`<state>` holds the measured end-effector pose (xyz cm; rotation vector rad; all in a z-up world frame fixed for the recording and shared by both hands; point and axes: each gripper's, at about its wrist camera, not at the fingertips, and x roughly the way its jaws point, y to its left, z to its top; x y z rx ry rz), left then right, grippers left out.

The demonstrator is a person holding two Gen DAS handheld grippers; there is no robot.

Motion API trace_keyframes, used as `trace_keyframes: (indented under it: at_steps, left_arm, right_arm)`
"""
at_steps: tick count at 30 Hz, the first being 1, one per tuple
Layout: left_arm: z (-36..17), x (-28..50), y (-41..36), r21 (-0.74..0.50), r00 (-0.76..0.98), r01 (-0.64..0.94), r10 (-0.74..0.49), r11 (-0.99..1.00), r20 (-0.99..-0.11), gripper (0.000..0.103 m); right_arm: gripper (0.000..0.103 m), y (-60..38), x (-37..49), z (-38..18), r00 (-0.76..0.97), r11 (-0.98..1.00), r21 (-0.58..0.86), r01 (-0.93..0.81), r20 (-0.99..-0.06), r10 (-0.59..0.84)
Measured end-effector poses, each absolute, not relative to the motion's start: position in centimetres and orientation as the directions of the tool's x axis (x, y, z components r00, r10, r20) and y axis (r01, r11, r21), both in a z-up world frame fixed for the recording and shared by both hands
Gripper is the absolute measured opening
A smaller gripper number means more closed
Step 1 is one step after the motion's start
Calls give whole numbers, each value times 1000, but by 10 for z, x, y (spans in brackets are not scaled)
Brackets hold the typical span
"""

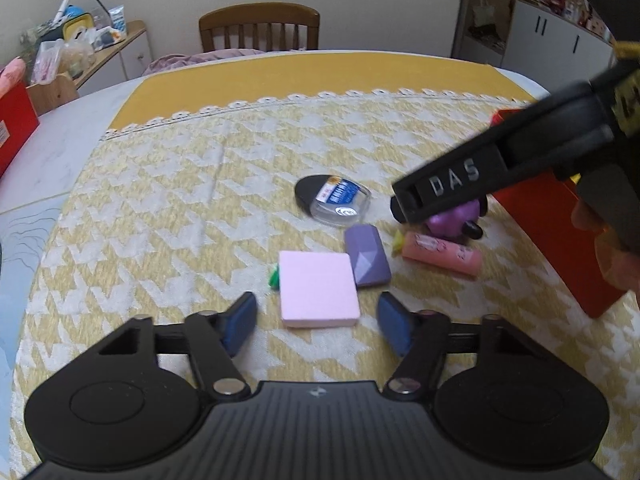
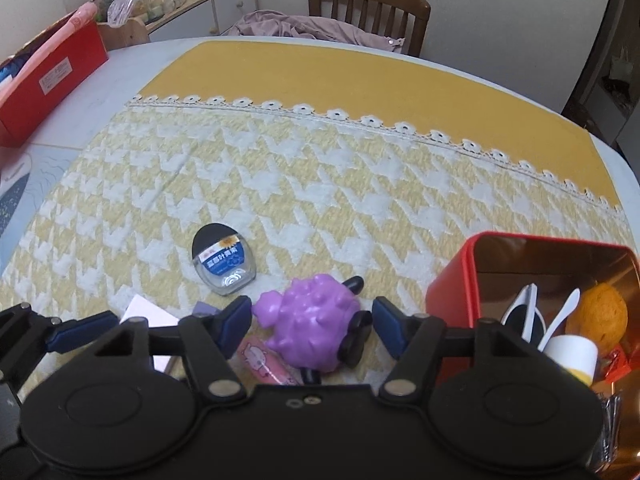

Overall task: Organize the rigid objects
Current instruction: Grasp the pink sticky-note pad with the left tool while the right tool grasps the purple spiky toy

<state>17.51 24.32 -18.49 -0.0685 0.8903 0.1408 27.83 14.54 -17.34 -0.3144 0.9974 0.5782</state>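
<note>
My left gripper [image 1: 316, 304] stands open around a flat pink square block [image 1: 318, 288], with a gap on each side. A purple faceted block [image 1: 367, 258] touches the pink block's right edge. My right gripper [image 2: 311, 306] straddles a knobbly purple toy animal [image 2: 308, 320] with black feet. Its blue pads sit very close to both of the toy's flanks, and I see no firm squeeze. The toy rests on the cloth. A pink tube with cartoon print [image 1: 440, 254] lies beside it. Farther back lies a black oval case with a clear lid [image 1: 332, 198].
An open red tin [image 2: 452, 292] at the right holds an orange ball, a white cup and white utensils. A small green piece [image 1: 274, 278] pokes out left of the pink block. A long red box [image 2: 52, 76] lies at the far left. A wooden chair [image 2: 368, 4] stands behind the table.
</note>
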Motion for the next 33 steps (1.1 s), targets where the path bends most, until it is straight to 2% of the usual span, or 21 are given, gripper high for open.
trace_keyframes:
  at_steps: [2,6,17,33]
  left_arm:
    - [-184,177,245,-1,620,-153,96,988,-779,51]
    - [-183,177,245,21,624,-134,101,991,-775,39]
    - [-179,177,250,-18,624,-123,63,992,-779,39]
    - [-136,152,252,-120,655,-140,1,983,-756,39]
  right_arm:
    - [66,148,276,-174,422,801,-8,-598,-853,306]
    - [66,151,271,-174,440,789,-43,-613,-848,296]
    - [65,141,259,-164,458,784,-35,-620,-827,326]
    - [65,80,226,-110,476,802,90,-590,-764,436]
